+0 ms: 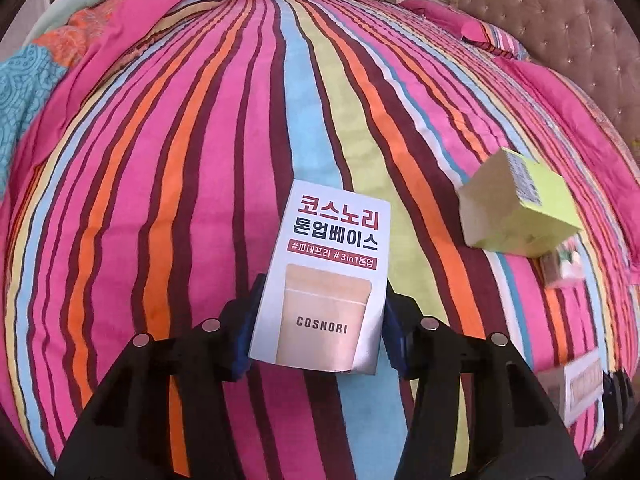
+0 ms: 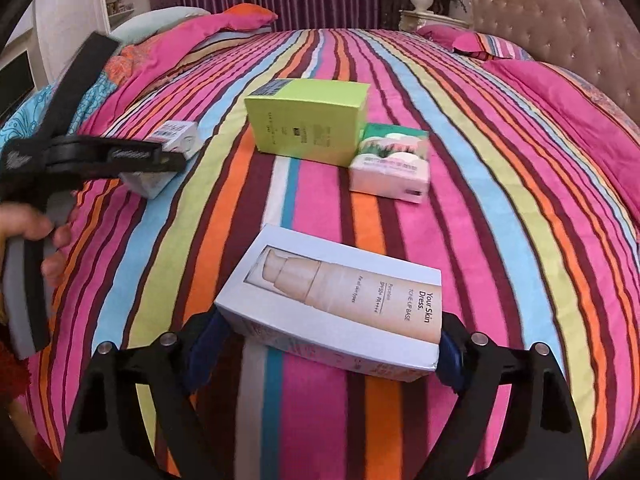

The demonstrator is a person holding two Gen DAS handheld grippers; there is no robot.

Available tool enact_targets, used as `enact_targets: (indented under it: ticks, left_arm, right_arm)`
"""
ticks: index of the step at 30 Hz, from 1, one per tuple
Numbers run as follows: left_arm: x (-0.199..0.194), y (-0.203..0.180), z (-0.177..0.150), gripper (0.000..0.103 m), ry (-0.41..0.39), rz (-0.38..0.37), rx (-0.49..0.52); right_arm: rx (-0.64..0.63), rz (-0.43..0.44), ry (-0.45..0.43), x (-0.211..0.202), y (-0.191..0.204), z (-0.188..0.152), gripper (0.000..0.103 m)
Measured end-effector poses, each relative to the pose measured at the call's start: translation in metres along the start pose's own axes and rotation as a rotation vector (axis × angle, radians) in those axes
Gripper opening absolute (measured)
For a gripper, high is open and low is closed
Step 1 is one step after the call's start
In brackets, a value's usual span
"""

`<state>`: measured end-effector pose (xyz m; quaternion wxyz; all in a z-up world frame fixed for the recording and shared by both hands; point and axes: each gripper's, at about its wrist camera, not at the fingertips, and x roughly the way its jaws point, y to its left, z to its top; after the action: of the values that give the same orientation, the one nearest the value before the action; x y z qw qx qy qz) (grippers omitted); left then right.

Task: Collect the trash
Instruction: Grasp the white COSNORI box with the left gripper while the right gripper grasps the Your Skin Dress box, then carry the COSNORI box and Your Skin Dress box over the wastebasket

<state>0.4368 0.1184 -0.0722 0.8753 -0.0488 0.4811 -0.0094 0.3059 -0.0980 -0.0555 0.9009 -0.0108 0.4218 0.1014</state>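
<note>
On the bed: striped bedspread [image 2: 480, 160] carried all the trash, four cartons in view.
Left gripper [image 1: 320, 332]: fingers [image 1: 244, 344] sat against both side walls of the COSNORI box [image 1: 324, 280]; box stood end-up between them, so clamped on it as far as the view showed.
Right gripper [image 2: 332, 344]: fingers [image 2: 450, 354] straddled the Your Skin Dress box [image 2: 340, 304] lengthwise; right pad touched the end, left pad looked at the corner. Grip looked on but marginal.
Still lying loose: green box [image 2: 308, 120] touching the pink-and-green carton [image 2: 392, 168], both farther up the bed.
Step in hand: judged as securing one carton per gripper before lifting.
How to do it well: squeeze only until walls stop slipping, since empty card crushes. Lift straight up, keep the long box level.
Risk: long box could pivot out of an end-to-end grip; re-seat across the narrow width if it sags.
Not seen: any bin.
</note>
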Motion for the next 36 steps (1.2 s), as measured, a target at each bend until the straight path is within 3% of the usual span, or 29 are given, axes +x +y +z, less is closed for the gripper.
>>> enact_targets:
  ticks: [13,16,36]
  left_arm:
    - [-0.057,-0.003,-0.055,0.051,-0.024,0.006,-0.005]
    - [-0.072,-0.009,-0.073,0.051,-0.037,0.040,0.020]
    - [-0.152,-0.033,-0.184,0.051,-0.051,-0.004,0.035]
  right_arm:
    - [0.005,-0.016,-0.021,-0.039,-0.015,-0.014,0.082]
    - [0.004,-0.014,-0.033,-0.051,-0.017,-0.018,0.082]
    - [-0.026,-0.010,-0.060,-0.114,-0.027,-0.066,0.082]
